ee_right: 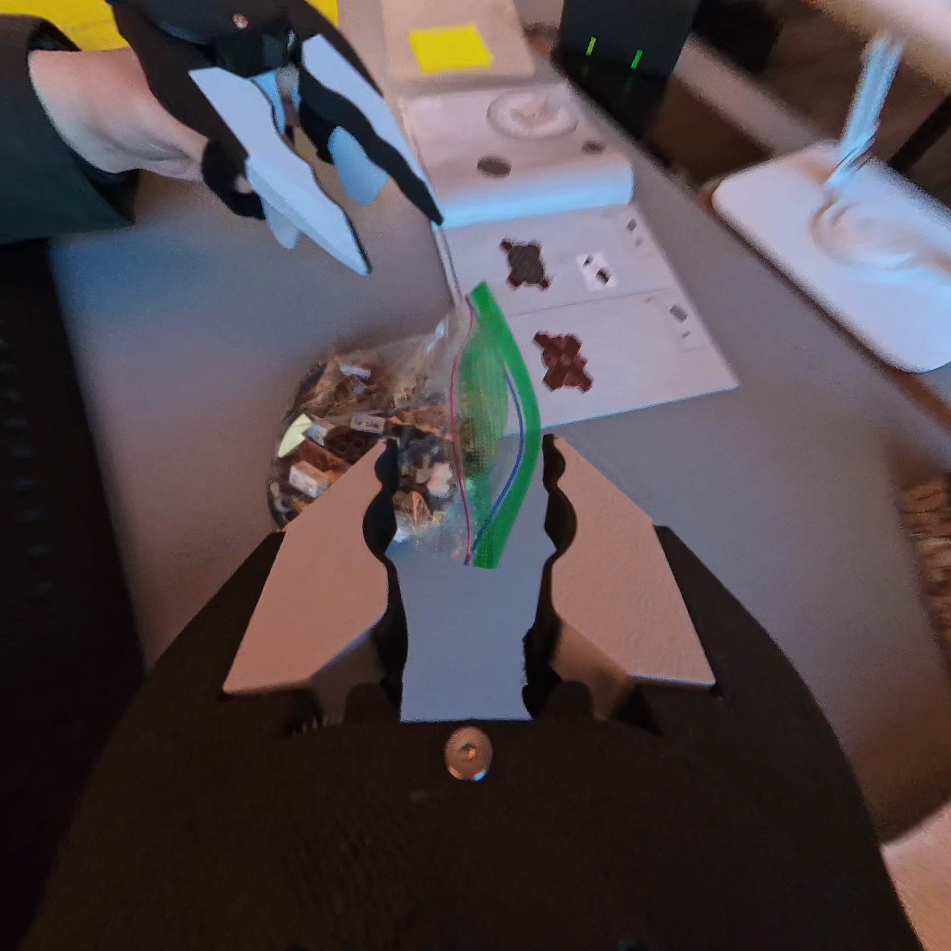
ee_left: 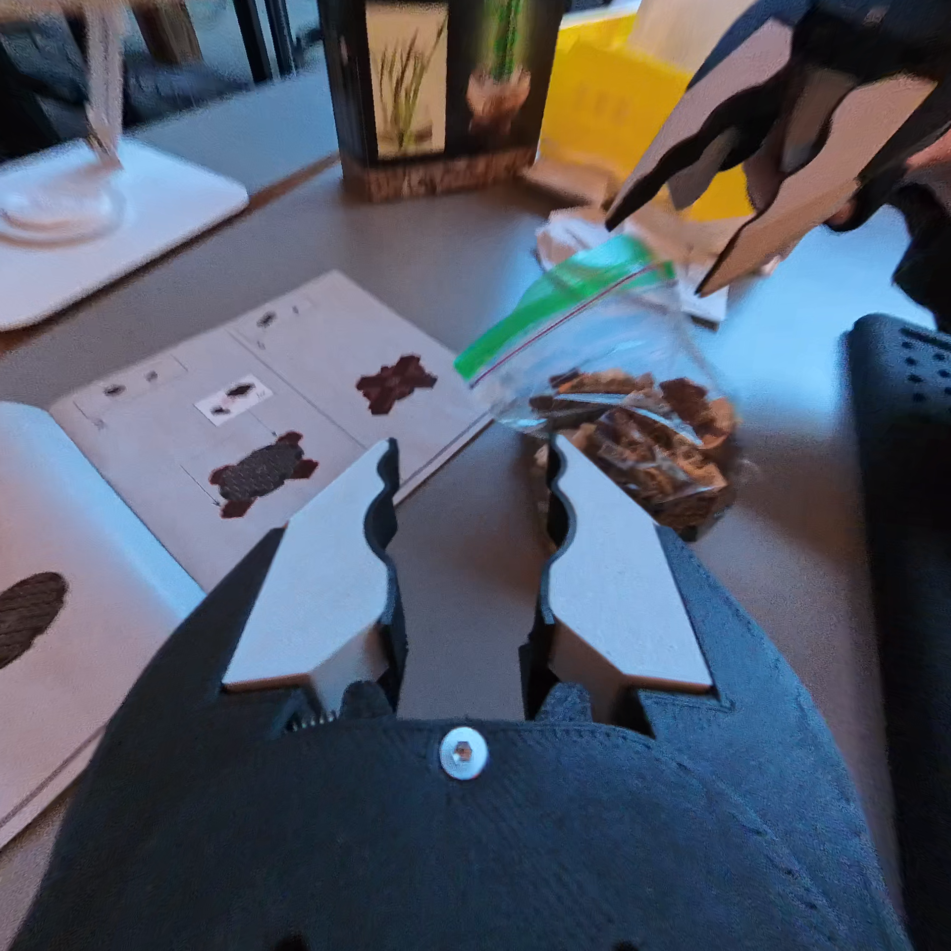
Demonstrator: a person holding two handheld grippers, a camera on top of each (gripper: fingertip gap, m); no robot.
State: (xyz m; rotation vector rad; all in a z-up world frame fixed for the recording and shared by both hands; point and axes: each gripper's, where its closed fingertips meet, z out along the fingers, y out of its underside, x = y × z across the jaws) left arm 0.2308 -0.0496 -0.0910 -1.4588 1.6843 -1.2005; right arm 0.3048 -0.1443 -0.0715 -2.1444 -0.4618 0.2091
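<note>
A clear zip bag (ee_right: 391, 442) of small brown pieces is seen lying on the grey surface (ee_right: 195, 329), its green seal strip (ee_right: 494, 422) raised. The right claw (ee_right: 465, 447) is spread and empty just before the strip; the left claw (ee_left: 471, 447), likewise spread, is held beside the bag at five o'clock. An open instruction booklet (ee_left: 288, 411) lies at ten o'clock. No writing can be read.

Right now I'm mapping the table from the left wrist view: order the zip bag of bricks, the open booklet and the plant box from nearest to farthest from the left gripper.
1. Zip bag of bricks, just right of the left gripper.
2. Open booklet, ahead left; close to the bag's rank.
3. Plant box, far back, centre.
</note>
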